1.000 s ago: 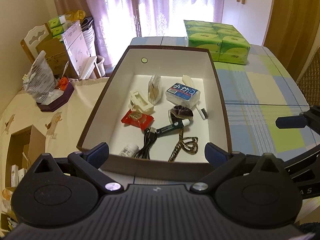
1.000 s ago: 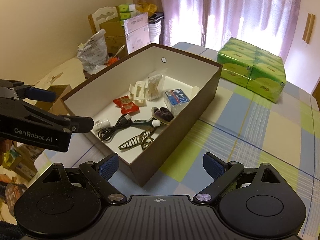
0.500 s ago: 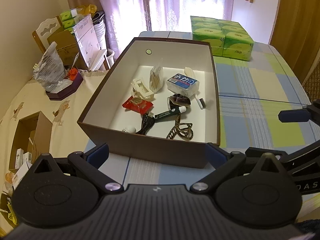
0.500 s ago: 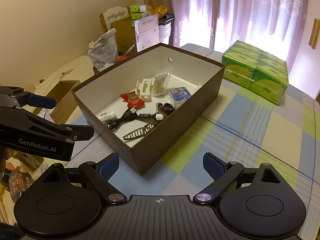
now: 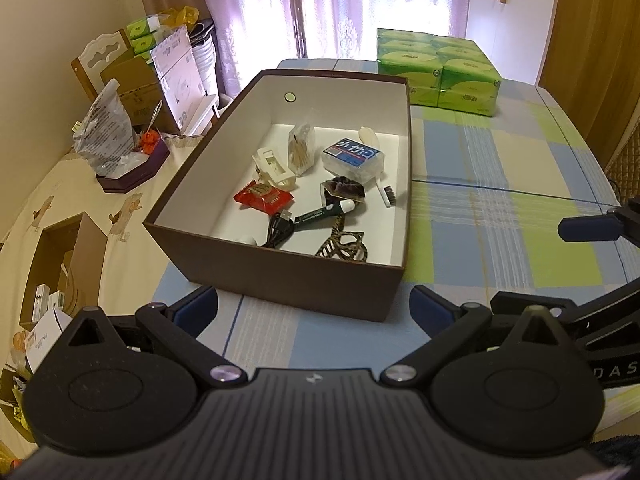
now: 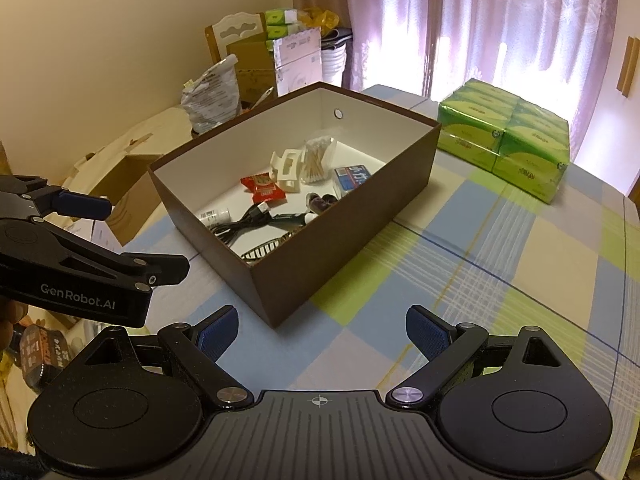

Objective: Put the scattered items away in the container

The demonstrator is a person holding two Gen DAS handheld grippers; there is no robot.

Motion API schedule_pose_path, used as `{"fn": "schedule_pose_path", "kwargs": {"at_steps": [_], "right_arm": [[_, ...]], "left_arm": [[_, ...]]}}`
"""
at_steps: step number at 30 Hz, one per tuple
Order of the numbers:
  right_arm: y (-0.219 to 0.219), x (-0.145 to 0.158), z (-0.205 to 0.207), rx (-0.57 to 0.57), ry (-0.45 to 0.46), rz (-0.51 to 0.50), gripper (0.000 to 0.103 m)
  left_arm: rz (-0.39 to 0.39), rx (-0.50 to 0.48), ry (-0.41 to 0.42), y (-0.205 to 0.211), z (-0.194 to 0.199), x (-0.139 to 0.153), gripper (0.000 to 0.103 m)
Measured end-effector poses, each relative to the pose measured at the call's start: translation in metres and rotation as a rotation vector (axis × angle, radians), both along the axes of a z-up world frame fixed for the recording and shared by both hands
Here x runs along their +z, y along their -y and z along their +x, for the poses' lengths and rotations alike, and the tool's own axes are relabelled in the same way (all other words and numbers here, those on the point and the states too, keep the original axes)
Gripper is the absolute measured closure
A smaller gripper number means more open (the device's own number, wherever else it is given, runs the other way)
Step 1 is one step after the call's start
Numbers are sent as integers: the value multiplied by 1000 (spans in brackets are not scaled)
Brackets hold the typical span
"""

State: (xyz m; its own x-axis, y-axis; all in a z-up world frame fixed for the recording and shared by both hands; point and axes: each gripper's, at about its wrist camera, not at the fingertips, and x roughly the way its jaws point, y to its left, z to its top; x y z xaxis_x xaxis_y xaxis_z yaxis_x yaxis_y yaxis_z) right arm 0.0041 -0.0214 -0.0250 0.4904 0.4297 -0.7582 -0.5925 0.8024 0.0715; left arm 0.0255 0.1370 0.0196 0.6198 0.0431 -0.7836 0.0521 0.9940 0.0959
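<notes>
I am holding my left gripper (image 5: 314, 308) with its jaws spread wide and nothing between them, just short of the near wall of the brown box (image 5: 288, 280), which is sitting on the checked tablecloth (image 5: 500, 220). My right gripper (image 6: 322, 330) is likewise released and empty, hovering over the cloth near the box's nearest corner. The items are lying inside the box on its white floor — a red snack packet (image 5: 262, 198), a white hair clip (image 5: 274, 168), a bag of cotton swabs (image 5: 302, 148), a blue-and-white packet (image 5: 354, 158), a black cable (image 5: 278, 232), a dark green tube (image 5: 324, 214) and a patterned claw clip (image 5: 344, 244). A stack of green tissue packs (image 5: 438, 70) is standing on the table beyond the box, apart from it.
</notes>
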Motion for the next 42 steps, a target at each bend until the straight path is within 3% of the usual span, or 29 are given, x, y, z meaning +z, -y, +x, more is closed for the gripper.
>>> {"fn": "schedule_pose_path", "kwargs": {"at_steps": [42], "right_arm": [[30,-12,3,87,-29,10,7]], "left_arm": [[16,91,-42,31,-12,-15,2]]}}
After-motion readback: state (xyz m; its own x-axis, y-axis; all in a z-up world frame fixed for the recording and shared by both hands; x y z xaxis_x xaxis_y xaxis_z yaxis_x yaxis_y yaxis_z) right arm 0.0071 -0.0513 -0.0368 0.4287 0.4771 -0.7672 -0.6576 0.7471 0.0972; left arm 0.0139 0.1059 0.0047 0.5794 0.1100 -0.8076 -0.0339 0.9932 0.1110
